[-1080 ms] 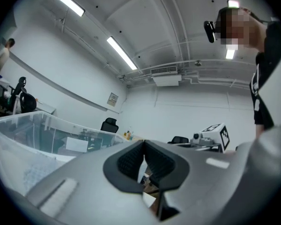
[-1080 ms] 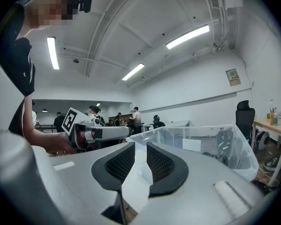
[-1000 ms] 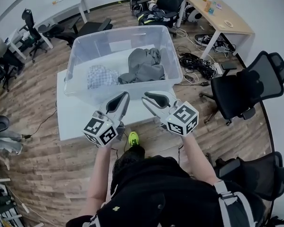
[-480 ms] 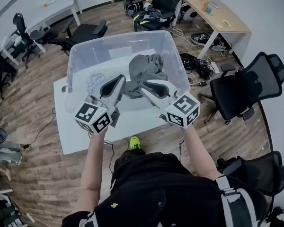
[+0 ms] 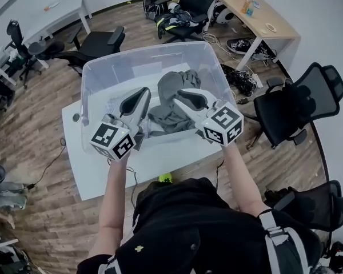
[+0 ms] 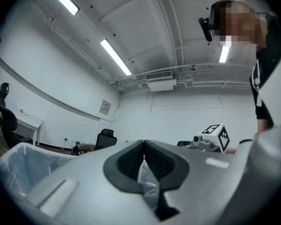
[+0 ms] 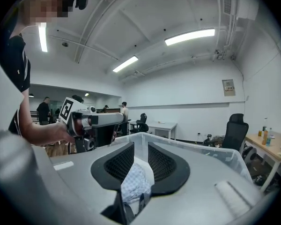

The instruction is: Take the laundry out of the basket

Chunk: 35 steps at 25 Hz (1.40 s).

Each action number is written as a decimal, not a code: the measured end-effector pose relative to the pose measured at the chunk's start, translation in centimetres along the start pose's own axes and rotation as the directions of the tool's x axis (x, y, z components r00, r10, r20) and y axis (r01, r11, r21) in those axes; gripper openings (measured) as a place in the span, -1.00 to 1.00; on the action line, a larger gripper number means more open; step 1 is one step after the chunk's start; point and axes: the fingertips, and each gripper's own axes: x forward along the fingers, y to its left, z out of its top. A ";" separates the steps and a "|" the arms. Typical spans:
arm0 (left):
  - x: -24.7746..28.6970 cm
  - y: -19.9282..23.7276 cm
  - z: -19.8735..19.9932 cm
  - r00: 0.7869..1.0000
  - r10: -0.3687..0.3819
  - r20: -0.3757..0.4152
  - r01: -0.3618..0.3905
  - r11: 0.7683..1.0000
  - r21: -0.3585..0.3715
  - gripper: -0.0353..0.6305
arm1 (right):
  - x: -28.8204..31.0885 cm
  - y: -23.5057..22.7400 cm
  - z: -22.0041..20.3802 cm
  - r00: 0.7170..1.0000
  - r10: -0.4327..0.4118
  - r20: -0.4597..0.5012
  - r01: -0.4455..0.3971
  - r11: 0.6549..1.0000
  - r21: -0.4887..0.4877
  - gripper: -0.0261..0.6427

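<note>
Now you are holding both grippers side by side over the near wall of the basket [image 5: 91, 90], which is sitting on the white bench [image 5: 154, 160]. On the left gripper [image 5: 143, 91] the jaws are meeting at their tips and gripping nothing. On the right gripper [image 5: 183, 94] the jaws are standing narrowly apart with nothing clamped; the checked cloth [image 7: 133, 184] is showing through the gap, beyond them.

All the laundry is lying inside the basket: a grey garment [image 5: 176, 80] heaped at centre-right, just ahead of the right gripper, and the checked cloth low on the left.

The step in hand appears to be the approach for a first pick, since nothing is out yet. The next move is calling for wider jaws, tips lowered onto a fold, a firm close, then a lift clear of the rim.
</note>
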 end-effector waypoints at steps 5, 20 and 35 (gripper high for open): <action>1.5 3.1 -0.2 1.000 0.002 0.013 -0.002 1.000 0.018 -0.87 | 2.6 -1.2 -0.7 0.998 -0.008 -0.067 0.005 0.999 -0.040 -0.61; 4.8 6.4 -7.1 0.997 0.019 -0.072 -0.026 0.995 -0.100 -0.87 | 7.2 -6.6 -9.1 0.914 0.068 -0.400 -0.111 0.990 -0.084 -0.28; 6.5 10.1 -10.8 0.986 0.110 -0.123 -0.132 0.972 -0.194 -0.87 | 10.8 -11.6 -24.1 0.707 0.183 -0.683 -0.235 0.972 0.018 0.61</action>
